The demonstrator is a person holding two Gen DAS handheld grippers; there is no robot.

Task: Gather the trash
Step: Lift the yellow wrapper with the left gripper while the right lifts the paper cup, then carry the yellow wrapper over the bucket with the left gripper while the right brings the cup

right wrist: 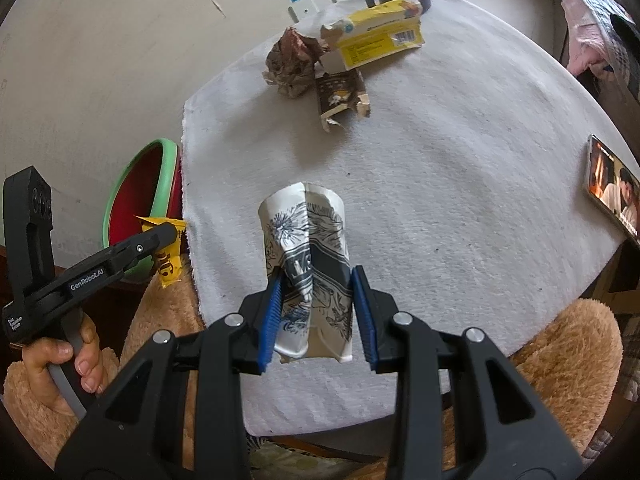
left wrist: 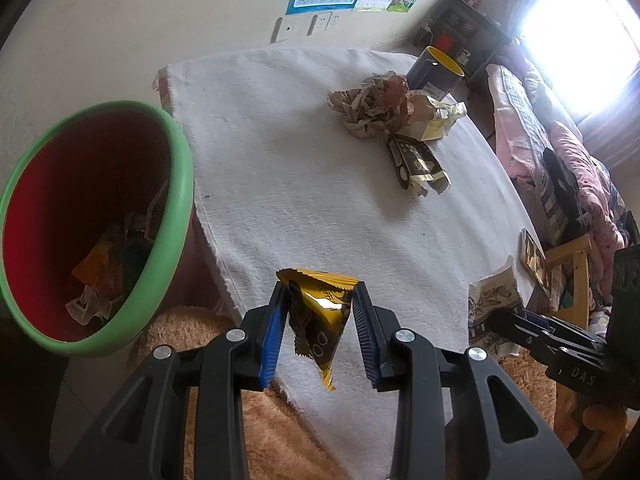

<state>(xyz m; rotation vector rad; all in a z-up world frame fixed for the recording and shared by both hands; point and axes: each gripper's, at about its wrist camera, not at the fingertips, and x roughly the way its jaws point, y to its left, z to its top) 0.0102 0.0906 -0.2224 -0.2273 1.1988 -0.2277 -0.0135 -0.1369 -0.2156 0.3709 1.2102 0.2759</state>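
1. The left gripper (left wrist: 320, 312) is clamped on a yellow snack wrapper (left wrist: 320, 320), hanging just off the edge of the white table (left wrist: 280, 160), right beside the green-rimmed red bin (left wrist: 176, 184).
2. The right gripper (right wrist: 316, 312) is pinching a crushed paper cup (right wrist: 308, 272) above the table's near side.
3. Inside the bin, scraps already lie at the bottom.
4. Far side of the table: a crumpled paper ball (left wrist: 368, 104), a dark torn packet (left wrist: 416, 164) and a yellow carton (right wrist: 380, 40) cluster near the mug (left wrist: 436, 72).
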